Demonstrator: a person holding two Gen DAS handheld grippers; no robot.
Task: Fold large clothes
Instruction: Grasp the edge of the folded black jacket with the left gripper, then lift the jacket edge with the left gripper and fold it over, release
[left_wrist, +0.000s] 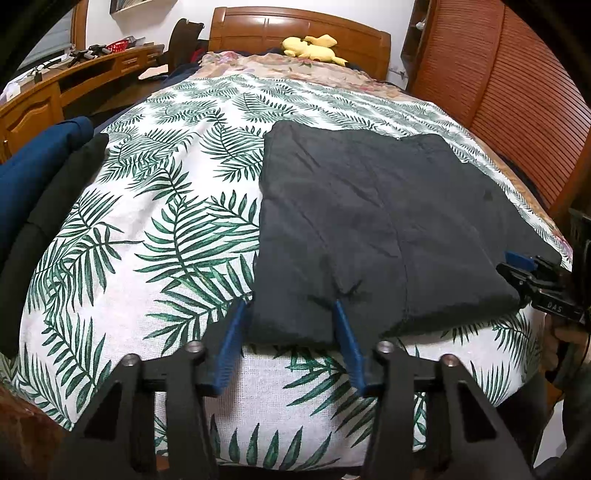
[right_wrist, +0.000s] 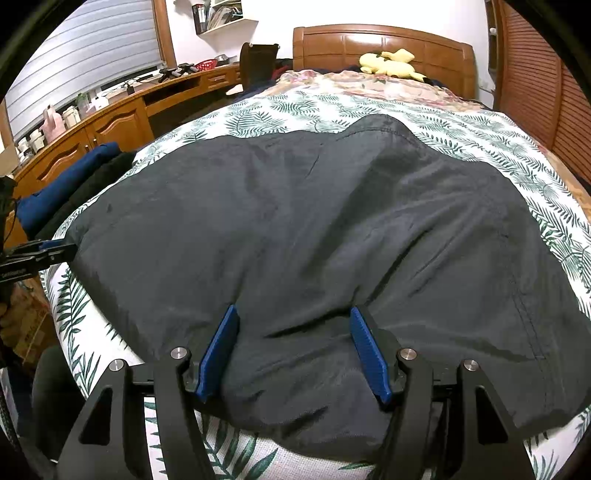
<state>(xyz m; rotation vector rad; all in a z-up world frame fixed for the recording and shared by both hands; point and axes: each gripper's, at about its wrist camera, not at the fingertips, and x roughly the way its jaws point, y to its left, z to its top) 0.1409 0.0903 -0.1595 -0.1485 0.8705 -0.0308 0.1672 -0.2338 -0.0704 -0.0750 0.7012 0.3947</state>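
Dark garment (right_wrist: 295, 229) flat on leaf-print bed (left_wrist: 147, 221), near edge at 6 o'clock | left tool (left_wrist: 291, 306) closing on left corner | right tool (right_wrist: 293, 314) released, straddling hem | pinch both layers, lift evenly.

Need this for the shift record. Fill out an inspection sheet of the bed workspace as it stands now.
Surface: bed with leaf-print cover, floral bedding further back.
Job's things: dark garment lying partly folded on the cover, its near edge at the foot of the bed.
Clutter: yellow plush toy by the headboard; blue and black folded clothes at the bed's left side.
Tongs: left tongs straddling the garment's near left corner; right tongs straddling its near edge; grip on the cloth cannot be told for either.
Cables: nothing seen on the bed.
Surroundings: wooden desk with small items, slatted wardrobe doors, window blind.
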